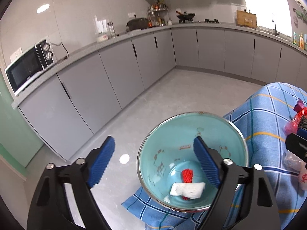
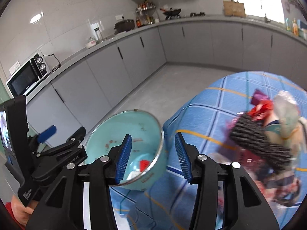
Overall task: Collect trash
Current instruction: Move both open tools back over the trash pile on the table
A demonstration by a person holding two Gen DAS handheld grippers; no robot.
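A teal enamel bowl [image 1: 163, 153] stands at the corner of a table under a blue plaid cloth [image 1: 264, 118]. In it lie a red scrap [image 1: 187, 175] and a white crumpled tissue [image 1: 188, 190]. My left gripper [image 1: 153, 161] is open wide, its right finger over the bowl and its left finger over the floor. In the right wrist view my right gripper [image 2: 153, 157] is open, straddling the near rim of the bowl [image 2: 122, 126] without pressing it. A blurred heap of trash [image 2: 261, 140] with a black ribbed piece, red wrappers and plastic lies on the cloth to the right.
Grey cabinets and a counter with a microwave [image 1: 26, 71] run along the left and far walls. Grey floor [image 1: 172, 95] lies beyond the table's edge. A hand [image 2: 19, 210] holds the left gripper's body [image 2: 57, 153] at the lower left.
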